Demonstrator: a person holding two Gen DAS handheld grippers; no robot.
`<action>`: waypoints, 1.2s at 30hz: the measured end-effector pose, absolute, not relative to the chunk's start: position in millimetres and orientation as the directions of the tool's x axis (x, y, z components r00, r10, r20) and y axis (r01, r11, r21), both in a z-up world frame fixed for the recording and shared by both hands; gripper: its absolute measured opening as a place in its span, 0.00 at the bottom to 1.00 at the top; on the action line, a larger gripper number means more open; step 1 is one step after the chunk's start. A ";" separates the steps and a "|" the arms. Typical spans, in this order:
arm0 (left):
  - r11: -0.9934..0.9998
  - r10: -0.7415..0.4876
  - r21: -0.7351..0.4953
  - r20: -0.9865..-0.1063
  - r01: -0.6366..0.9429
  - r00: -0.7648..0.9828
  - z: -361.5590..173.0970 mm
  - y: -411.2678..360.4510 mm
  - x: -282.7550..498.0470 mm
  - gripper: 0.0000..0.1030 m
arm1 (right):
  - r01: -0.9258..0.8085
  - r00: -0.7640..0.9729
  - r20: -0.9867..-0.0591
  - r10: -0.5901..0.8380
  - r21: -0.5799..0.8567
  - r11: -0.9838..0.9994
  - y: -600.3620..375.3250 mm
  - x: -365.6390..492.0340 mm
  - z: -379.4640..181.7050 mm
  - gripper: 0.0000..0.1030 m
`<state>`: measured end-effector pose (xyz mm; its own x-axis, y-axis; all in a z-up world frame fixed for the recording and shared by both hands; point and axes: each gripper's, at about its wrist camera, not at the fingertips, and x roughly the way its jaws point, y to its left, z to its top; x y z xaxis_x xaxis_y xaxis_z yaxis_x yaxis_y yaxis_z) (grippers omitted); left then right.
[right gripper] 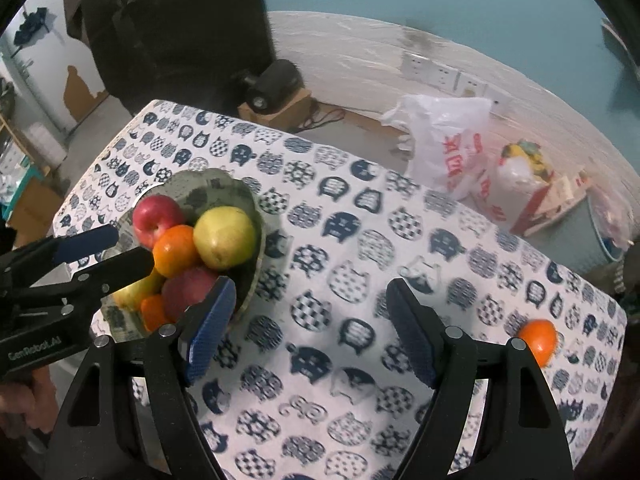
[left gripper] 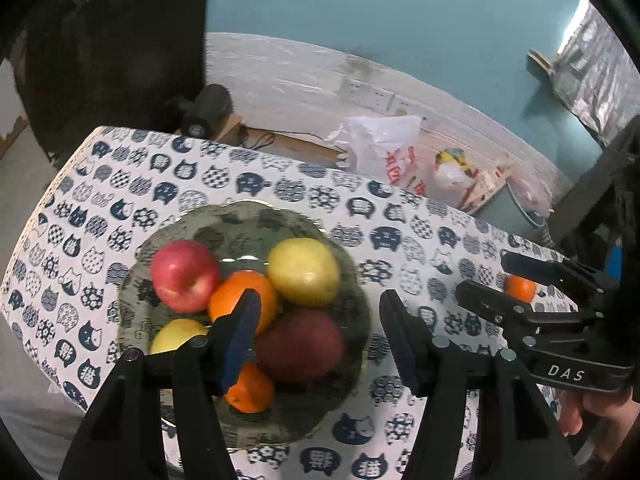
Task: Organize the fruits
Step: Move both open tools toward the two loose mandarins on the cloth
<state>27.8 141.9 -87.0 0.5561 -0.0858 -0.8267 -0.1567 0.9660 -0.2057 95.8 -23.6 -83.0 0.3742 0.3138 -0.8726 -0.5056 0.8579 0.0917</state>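
On cat-print cloth point(right gripper: 352, 280), heaped fruit bowl point(right gripper: 224, 188)

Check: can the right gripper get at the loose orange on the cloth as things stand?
Probably yes. The loose orange sits alone on the tablecloth, beside the right gripper, whose jaws stand open and empty. Nothing lies between; the bowl is on the other side.

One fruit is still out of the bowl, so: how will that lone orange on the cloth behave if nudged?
The lone orange looks round, so it would probably roll. It sits near the tablecloth edge, so it might drop off. Its glossy skin may slip.
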 end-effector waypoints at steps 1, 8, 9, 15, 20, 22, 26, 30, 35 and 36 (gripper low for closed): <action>0.969 -0.089 -0.202 -0.826 -0.145 0.556 -85.7 136.1 28.8 0.61 | -0.501 0.378 -0.872 0.310 0.089 0.861 -27.2 94.6 -81.5 0.76; 0.980 -0.107 -0.181 -0.824 -0.079 0.556 -78.7 100.9 27.7 0.62 | -0.457 0.416 -0.860 0.295 0.083 0.886 -66.7 83.6 -68.0 0.76; 0.981 -0.110 -0.181 -0.824 -0.073 0.556 -77.9 96.7 27.2 0.63 | -0.449 0.420 -0.858 0.295 0.086 0.889 -72.3 82.2 -66.6 0.76; 0.984 -0.135 -0.174 -0.826 -0.020 0.547 -74.2 65.7 25.8 0.64 | -0.410 0.437 -0.854 0.283 0.090 0.908 -101.6 73.8 -62.7 0.77; 0.987 -0.149 -0.159 -0.829 0.028 0.540 -73.8 40.0 25.3 0.66 | -0.372 0.449 -0.852 0.268 0.094 0.924 -130.0 65.2 -61.5 0.77; 0.987 -0.152 -0.152 -0.829 0.045 0.537 -73.7 29.3 26.0 0.67 | -0.355 0.454 -0.852 0.260 0.095 0.930 -140.8 63.5 -61.3 0.77; 0.985 -0.171 -0.153 -0.834 0.079 0.525 -73.8 9.3 28.7 0.68 | -0.324 0.458 -0.853 0.250 0.101 0.940 -162.4 60.3 -62.0 0.77; 0.984 -0.175 -0.133 -0.838 0.118 0.516 -75.4 -11.0 31.5 0.72 | -0.291 0.460 -0.857 0.232 0.101 0.951 -186.5 58.3 -65.4 0.77; 0.982 -0.176 -0.111 -0.845 0.156 0.504 -79.8 -35.9 37.4 0.76 | -0.225 0.454 -0.868 0.200 0.106 0.969 -222.5 59.1 -75.8 0.77; 0.981 -0.175 -0.106 -0.847 0.162 0.503 -81.0 -39.4 38.2 0.76 | -0.209 0.450 -0.872 0.192 0.106 0.972 -229.8 59.8 -79.3 0.77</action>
